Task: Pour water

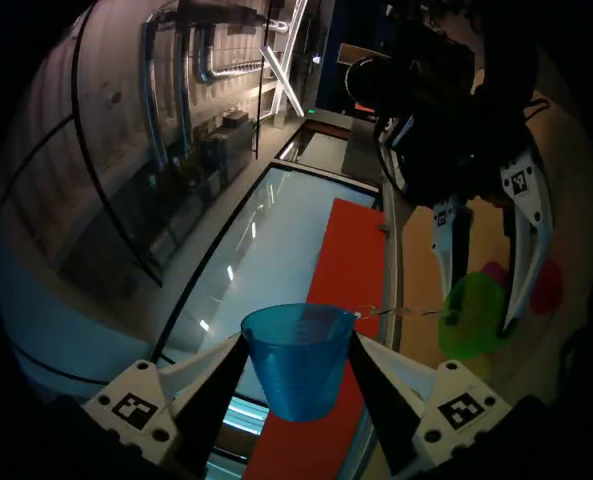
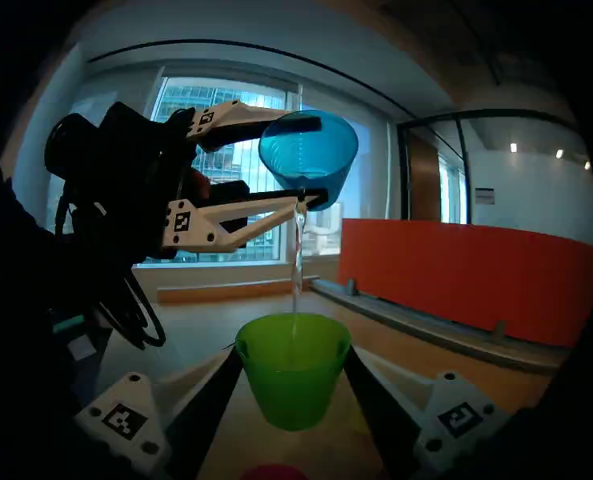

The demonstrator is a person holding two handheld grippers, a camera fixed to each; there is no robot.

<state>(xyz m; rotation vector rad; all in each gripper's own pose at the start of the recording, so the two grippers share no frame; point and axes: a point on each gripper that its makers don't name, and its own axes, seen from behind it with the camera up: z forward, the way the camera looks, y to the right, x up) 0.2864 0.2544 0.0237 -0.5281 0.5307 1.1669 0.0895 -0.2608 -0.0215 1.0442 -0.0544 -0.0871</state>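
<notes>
Windows (image 2: 244, 156) behind; left hand-held gripper (image 1: 298, 340) clamps tipped blue cup (image 1: 298, 372) straight above green cup (image 2: 293, 384) held by right hand-held gripper (image 2: 293, 352).

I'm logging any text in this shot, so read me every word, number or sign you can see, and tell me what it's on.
No text here can be read.
Wall sign: too small to read.
Blue cup: faint scale marks, too blurred to read.
Green cup: no print seen.
Tags: black-and-white patterns, no letters.
</notes>
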